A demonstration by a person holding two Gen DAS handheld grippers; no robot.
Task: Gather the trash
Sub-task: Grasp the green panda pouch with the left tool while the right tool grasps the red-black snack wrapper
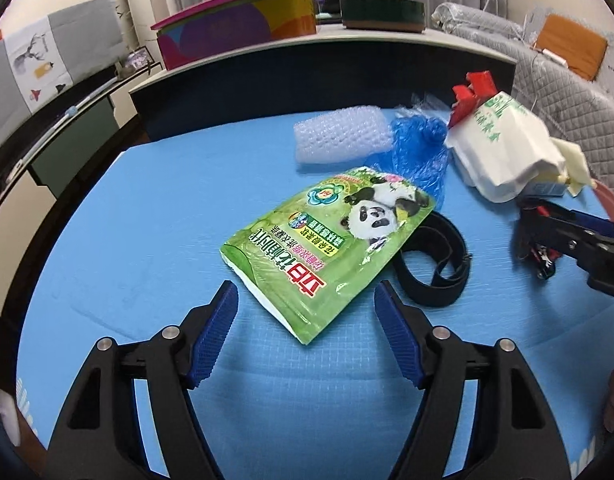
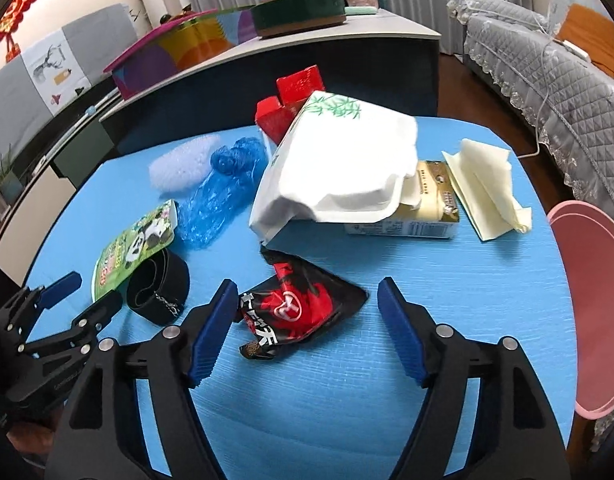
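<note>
Trash lies on a blue table (image 1: 147,208). My left gripper (image 1: 306,294) is open, its fingers on either side of the near end of a green panda pouch (image 1: 331,240), just above the table. My right gripper (image 2: 307,292) is open over a red and black snack wrapper (image 2: 303,308). The pouch also shows in the right wrist view (image 2: 131,252). Beyond lie a black band (image 1: 435,264), a blue plastic bag (image 1: 419,148), bubble wrap (image 1: 339,136), a white tissue pack (image 2: 347,172), a red carton (image 2: 291,100), a beige box (image 2: 427,208) and a cream napkin (image 2: 487,188).
A pink bin (image 2: 595,304) stands at the table's right edge. A dark counter (image 1: 307,76) with colourful boxes runs behind the table. A grey quilted sofa (image 2: 547,72) is at the right. The left gripper shows at the lower left of the right wrist view (image 2: 67,304).
</note>
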